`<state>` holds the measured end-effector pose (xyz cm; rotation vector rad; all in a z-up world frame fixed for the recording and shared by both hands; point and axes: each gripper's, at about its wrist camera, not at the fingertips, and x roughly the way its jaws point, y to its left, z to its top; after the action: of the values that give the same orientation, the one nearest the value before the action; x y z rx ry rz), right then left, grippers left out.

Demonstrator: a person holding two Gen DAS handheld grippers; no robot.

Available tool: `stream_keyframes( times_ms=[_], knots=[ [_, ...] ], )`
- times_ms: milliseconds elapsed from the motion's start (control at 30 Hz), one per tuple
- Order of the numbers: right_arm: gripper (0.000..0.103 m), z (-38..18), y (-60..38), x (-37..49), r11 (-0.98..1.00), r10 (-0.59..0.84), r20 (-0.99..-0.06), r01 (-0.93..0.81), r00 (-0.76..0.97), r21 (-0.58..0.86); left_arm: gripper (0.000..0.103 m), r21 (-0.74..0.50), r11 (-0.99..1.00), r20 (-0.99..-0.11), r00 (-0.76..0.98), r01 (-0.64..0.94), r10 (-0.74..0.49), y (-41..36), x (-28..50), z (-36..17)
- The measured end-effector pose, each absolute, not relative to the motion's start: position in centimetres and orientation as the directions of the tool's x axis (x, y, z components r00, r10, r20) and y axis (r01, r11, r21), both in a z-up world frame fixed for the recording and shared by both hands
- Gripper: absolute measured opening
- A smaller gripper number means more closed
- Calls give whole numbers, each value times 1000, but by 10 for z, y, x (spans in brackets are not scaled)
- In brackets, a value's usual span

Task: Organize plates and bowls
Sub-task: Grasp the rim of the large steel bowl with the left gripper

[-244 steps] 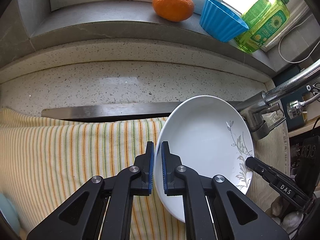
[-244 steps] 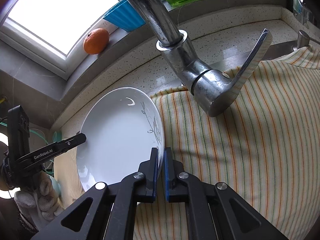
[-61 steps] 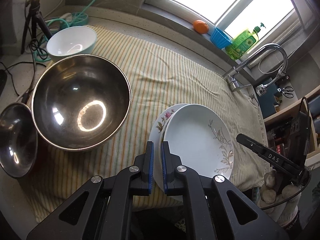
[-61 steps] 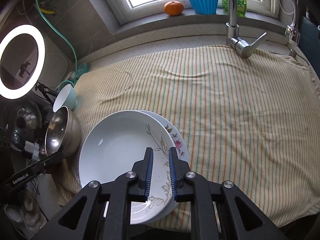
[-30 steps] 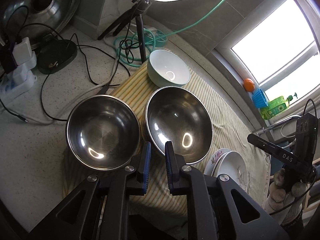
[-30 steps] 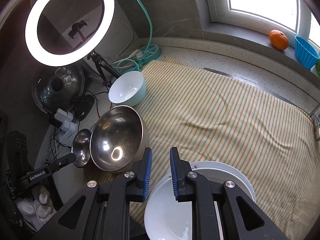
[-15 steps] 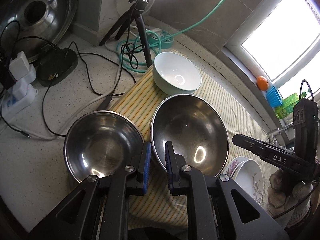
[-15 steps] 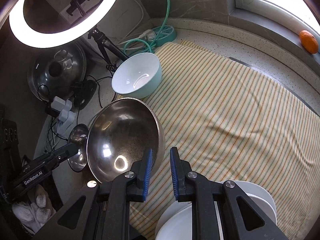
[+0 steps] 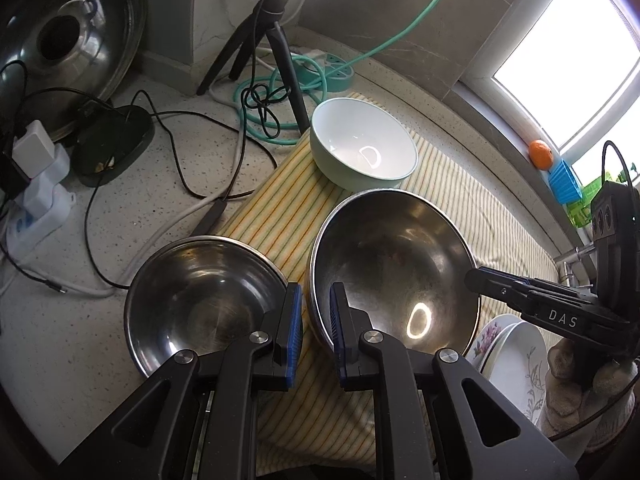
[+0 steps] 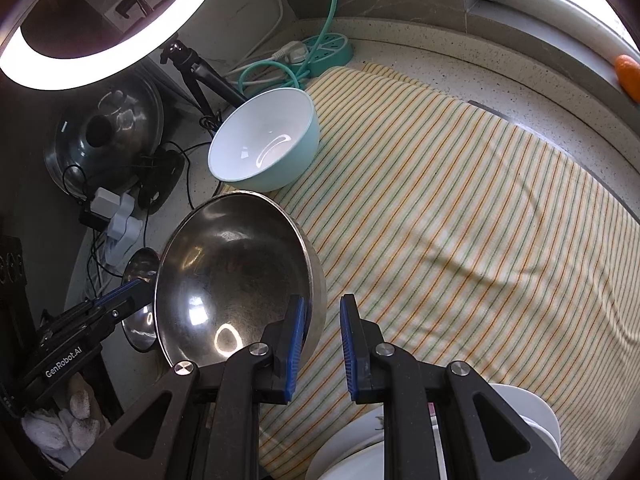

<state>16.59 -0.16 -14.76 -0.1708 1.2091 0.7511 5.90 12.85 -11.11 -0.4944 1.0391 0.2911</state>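
The two plates (image 9: 516,356) already lie one on the other at the near edge of the striped cloth (image 10: 460,208), so I judge the plate part of the task as done. The bowls are not yet sorted. The large steel bowl (image 9: 394,268) stands on the cloth, the smaller steel bowl (image 9: 196,296) stands just beside it at its left, half on the stone counter (image 9: 72,304), and the white and mint bowl (image 9: 362,142) stands behind them near the cloth's far corner. None of the three is inside another.

The left gripper (image 9: 314,322) hangs over the gap between the two steel bowls, its jaws narrow with a small gap, and nothing is between them. The right gripper (image 10: 320,334) hangs at the right rim of the large steel bowl, one blue pad above the rim and the other over the cloth; its jaws are also narrow and hold nothing.

What is left, in my judgement, is to nest or group the bowls, probably starting with the large steel one
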Motion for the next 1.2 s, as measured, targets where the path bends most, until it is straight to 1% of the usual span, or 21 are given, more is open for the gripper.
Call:
stream_keyframes(
  times_ms=[233, 500, 567, 700, 1200],
  knots=[
    [16, -151, 0, 167, 747, 427, -893, -613, 144, 258, 13, -246, 856, -884, 467, -454, -7, 129, 66, -114],
    [11, -153, -2, 169, 745, 432, -892, -611, 135, 268, 12, -242, 861, -893, 450, -447, -17, 127, 72, -119],
    [8, -153, -1, 168, 742, 435, -891, -612, 130, 274, 12, -243, 861, -894, 447, -446, -21, 126, 73, -121],
    [8, -153, -1, 168, 743, 435, -891, -611, 129, 274, 12, -225, 868, -896, 445, -442, -5, 123, 74, -122],
    [8, -144, -17, 169, 767, 434, -888, -580, 153, 275, 12, -266, 867, -886, 461, -421, -48, 112, 81, -117]
  ],
)
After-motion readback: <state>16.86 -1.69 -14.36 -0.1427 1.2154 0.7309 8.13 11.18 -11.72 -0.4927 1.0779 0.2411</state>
